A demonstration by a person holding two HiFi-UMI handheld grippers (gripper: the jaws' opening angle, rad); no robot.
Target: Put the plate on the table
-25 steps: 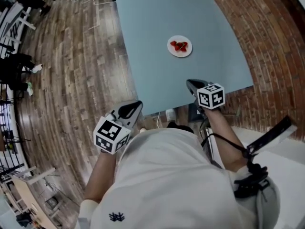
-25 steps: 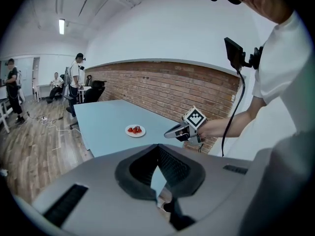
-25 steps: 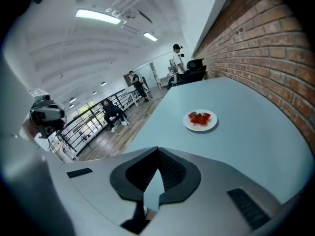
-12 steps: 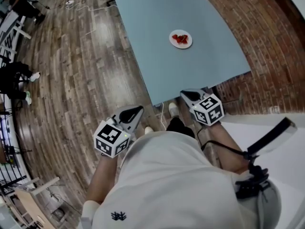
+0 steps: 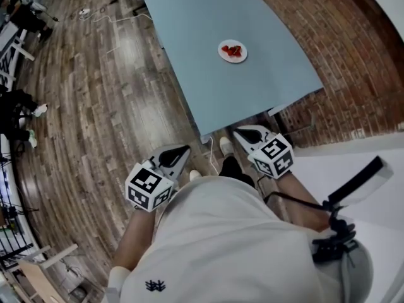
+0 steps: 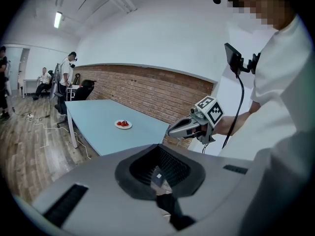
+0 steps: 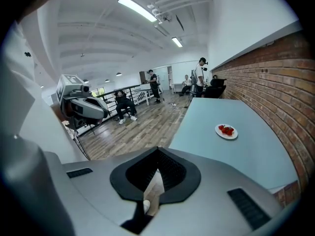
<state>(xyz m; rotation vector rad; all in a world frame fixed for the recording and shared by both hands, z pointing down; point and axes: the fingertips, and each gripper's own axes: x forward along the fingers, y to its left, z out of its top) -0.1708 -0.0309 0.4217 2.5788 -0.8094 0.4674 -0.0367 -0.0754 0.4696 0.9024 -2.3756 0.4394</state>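
Note:
A white plate (image 5: 232,51) with red strawberries rests on the light blue table (image 5: 202,93), toward the brick-wall side. It also shows small in the left gripper view as the plate (image 6: 123,124) and in the right gripper view as the plate (image 7: 226,131). Both grippers hang over the floor, short of the table's near edge and far from the plate. My left gripper (image 5: 178,151) is shut and empty. My right gripper (image 5: 240,132) is shut too, with nothing in it. Each gripper appears in the other's view: right gripper (image 6: 173,130), left gripper (image 7: 83,107).
A brick wall (image 5: 353,55) runs along the table's right side. Wooden floor (image 5: 95,106) spreads to the left, with a white cable (image 5: 120,17) near the table's far leg. People sit and stand at desks (image 7: 147,95) across the room.
The view has backed away from the table: the plate sits smaller and farther off. Both grippers have come off the table's near edge toward the body, still shut.

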